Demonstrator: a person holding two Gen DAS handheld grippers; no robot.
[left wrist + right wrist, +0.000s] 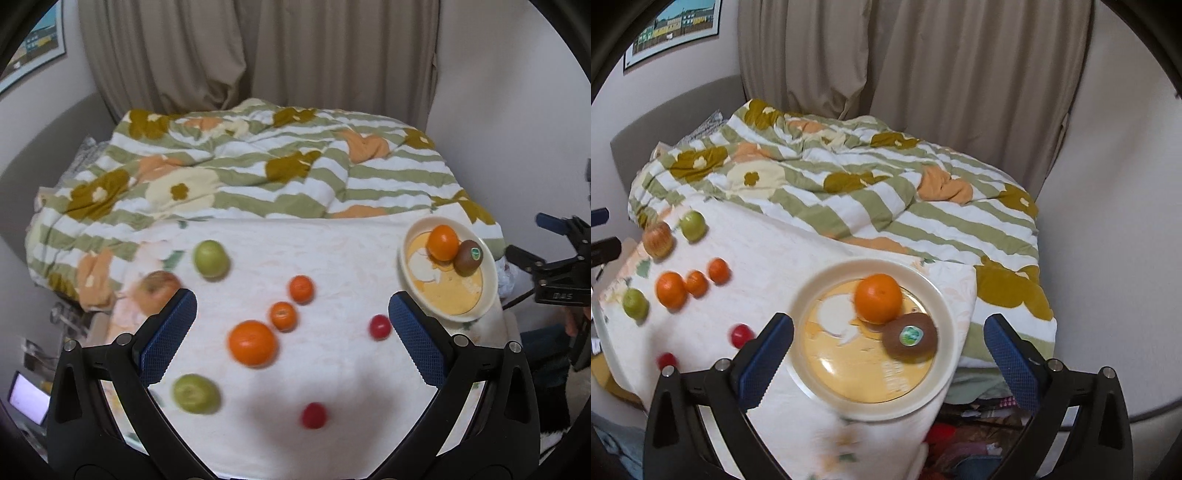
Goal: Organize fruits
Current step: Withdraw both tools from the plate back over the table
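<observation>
A cream plate sits at the right end of a white cloth and holds an orange and a kiwi. My right gripper hangs open above the plate, holding nothing. My left gripper is open and empty above the loose fruit: a large orange, two mandarins, two green apples, a reddish apple and two small red fruits.
A striped, flowered duvet is bunched up behind the cloth, with curtains beyond. Past the cloth's right edge lies clutter lower down. The other hand's gripper body shows at the right of the left wrist view.
</observation>
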